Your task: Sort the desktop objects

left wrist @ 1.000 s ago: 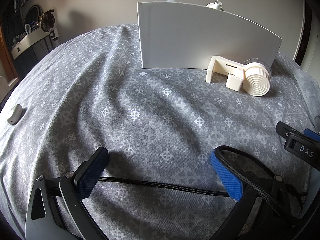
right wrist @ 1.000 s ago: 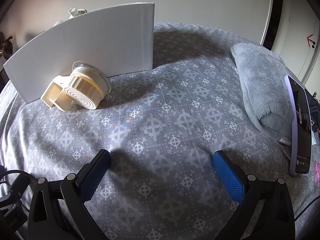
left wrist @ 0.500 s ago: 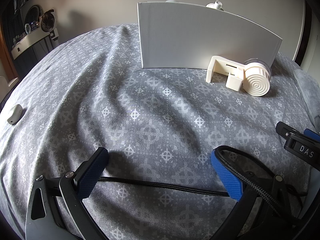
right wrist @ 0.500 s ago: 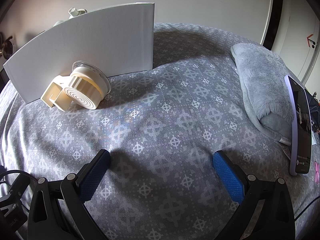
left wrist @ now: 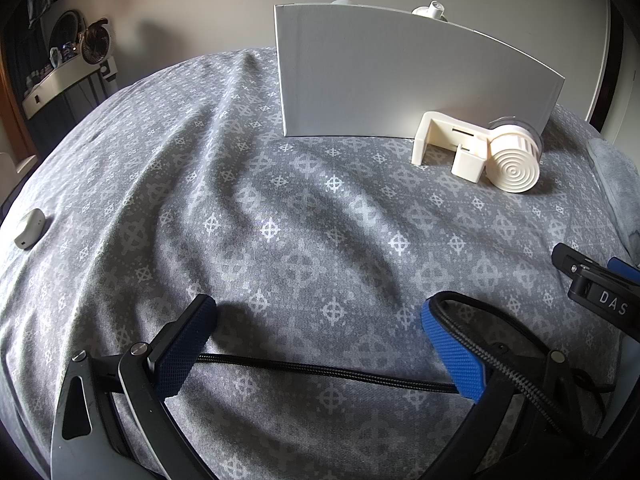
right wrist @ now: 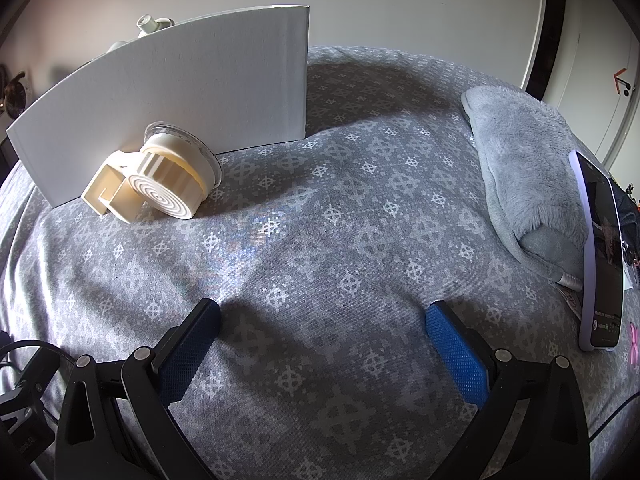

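A cream plastic holder with a ribbed round knob [left wrist: 480, 152] lies on the grey patterned cloth, against a white box [left wrist: 400, 76]; both also show in the right wrist view, the holder [right wrist: 156, 184] and the box [right wrist: 180, 104]. My left gripper [left wrist: 320, 344] is open and empty, low over the cloth, well short of the holder. A black braided cable [left wrist: 320, 372] runs across between its fingers. My right gripper [right wrist: 322, 340] is open and empty, near the cloth. A small white object [left wrist: 30, 228] lies at the far left.
A grey fluffy cloth [right wrist: 524, 168] lies at the right, with a phone in a lilac case [right wrist: 604, 256] beside it. White items [left wrist: 430, 10] stick up behind the box. The right gripper's body [left wrist: 596, 292] shows at the left view's right edge. A shelf [left wrist: 60, 80] stands far left.
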The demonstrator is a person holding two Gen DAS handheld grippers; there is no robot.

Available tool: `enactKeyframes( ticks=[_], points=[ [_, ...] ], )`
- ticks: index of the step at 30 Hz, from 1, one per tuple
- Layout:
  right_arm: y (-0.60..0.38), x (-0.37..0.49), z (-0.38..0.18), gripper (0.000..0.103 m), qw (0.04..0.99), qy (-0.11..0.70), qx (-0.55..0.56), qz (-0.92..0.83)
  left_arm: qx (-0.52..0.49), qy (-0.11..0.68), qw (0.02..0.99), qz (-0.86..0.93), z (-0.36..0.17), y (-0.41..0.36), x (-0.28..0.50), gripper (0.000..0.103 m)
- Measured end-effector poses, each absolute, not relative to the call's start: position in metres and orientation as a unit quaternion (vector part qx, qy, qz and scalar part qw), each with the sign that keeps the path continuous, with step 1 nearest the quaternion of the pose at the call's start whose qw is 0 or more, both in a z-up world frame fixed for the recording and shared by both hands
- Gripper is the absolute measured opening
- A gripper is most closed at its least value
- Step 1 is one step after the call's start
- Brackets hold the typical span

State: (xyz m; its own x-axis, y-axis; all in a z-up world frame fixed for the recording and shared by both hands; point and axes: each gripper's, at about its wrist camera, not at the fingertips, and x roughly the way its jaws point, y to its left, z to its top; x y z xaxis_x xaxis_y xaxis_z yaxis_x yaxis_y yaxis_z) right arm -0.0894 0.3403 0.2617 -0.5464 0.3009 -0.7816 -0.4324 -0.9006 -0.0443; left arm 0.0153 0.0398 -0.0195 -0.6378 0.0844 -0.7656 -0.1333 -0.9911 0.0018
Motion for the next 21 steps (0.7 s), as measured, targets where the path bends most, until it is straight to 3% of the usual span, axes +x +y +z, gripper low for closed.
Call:
enactKeyframes(
  ticks=[21],
  points=[
    [0.3398,-0.0891,0.2611,0.103,0.209,0.077,-0.427,0.876,-0.410,0.043,0.051,0.910,-0.0157,0.0449,0.0194,0.103]
  ],
)
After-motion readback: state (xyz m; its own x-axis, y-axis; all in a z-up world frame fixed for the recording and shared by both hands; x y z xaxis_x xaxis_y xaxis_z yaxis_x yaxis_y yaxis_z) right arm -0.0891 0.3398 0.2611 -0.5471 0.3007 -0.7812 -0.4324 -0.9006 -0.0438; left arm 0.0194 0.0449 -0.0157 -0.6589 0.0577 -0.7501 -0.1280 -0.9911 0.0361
